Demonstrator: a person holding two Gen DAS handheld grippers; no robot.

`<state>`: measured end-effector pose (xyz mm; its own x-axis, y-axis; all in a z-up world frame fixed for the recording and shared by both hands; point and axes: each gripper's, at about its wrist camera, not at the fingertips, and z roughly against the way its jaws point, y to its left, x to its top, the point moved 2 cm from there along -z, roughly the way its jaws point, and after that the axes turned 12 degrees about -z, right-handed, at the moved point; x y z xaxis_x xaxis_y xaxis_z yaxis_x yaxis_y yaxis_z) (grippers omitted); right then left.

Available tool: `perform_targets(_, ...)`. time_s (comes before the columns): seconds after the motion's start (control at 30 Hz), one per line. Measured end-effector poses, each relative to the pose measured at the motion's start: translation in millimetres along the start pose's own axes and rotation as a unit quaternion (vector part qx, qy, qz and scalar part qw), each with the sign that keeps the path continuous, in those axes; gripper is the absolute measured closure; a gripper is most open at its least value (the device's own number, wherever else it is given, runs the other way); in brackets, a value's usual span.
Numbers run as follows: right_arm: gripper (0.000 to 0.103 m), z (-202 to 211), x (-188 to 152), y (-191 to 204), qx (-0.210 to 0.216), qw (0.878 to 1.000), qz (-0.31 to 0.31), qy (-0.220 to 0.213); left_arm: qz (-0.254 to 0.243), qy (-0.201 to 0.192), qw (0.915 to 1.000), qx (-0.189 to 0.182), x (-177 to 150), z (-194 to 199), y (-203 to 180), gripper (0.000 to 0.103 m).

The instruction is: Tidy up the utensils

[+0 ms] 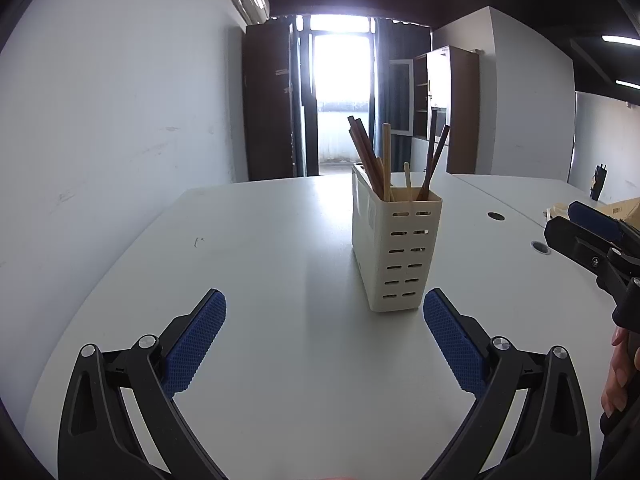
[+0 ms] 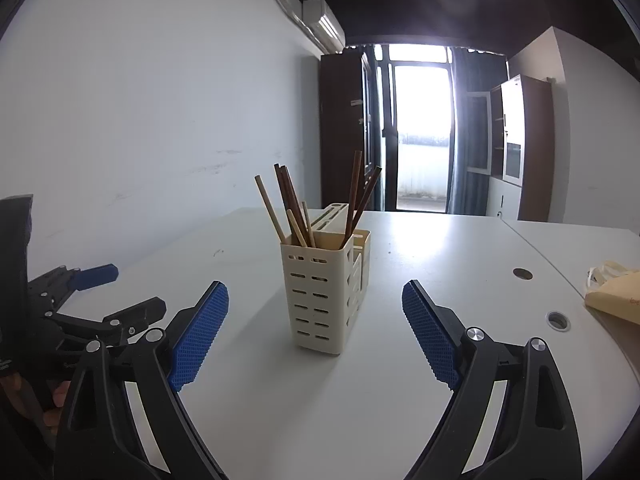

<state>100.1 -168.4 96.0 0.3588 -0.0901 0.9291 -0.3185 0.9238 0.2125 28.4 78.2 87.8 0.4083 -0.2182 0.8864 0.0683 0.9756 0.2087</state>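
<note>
**A:** So where are the utensils at? All I see is the caddy [image 2: 326, 300] standing upright on the table [image 2: 440, 264], chopsticks [image 2: 294, 210] poking out the top, dark ones and pale ones leaning every which way in the near compartment.

**B:** Yep, they're all in there, can't spot any loose on the table. They fan out because the slot's wider than the bundle. Could be a finished job, or they could be waiting to get pulled and sorted by colour. One look fits both.

**A:** Grippers?

**B:** Left gripper [image 1: 325, 338] and right gripper [image 2: 316, 334] both spread wide, nothing between the pads. Caddy sits just ahead of each: centred between the right one's fingers, a bit toward the right finger of the left one. Neither touches it.
</note>
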Motion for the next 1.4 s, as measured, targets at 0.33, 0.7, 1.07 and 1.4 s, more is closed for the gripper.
perform_targets(0.33,0.014,0.0,-0.3,-1.1,0.001,1.0,-0.002,0.004,0.003,-0.004,1.0,0.002,1.6,-0.7,2.4,0.006)
perform_targets(0.7,0.014,2.5,0.3,-0.8,0.007,1.0,-0.007,0.002,0.001,-0.007,1.0,0.001,1.7,1.1,0.9,0.006)
perform_targets(1.07,0.014,5.4,0.1,-1.4,0.012,1.0,-0.008,-0.002,0.001,-0.008,1.0,-0.002,2.1,1.7,-0.3,0.006)
perform_targets(1.4,0.014,4.6,-1.1,-1.6,0.015,1.0,-0.009,-0.001,0.004,-0.005,1.0,-0.001,1.5,1.9,-0.8,0.006)
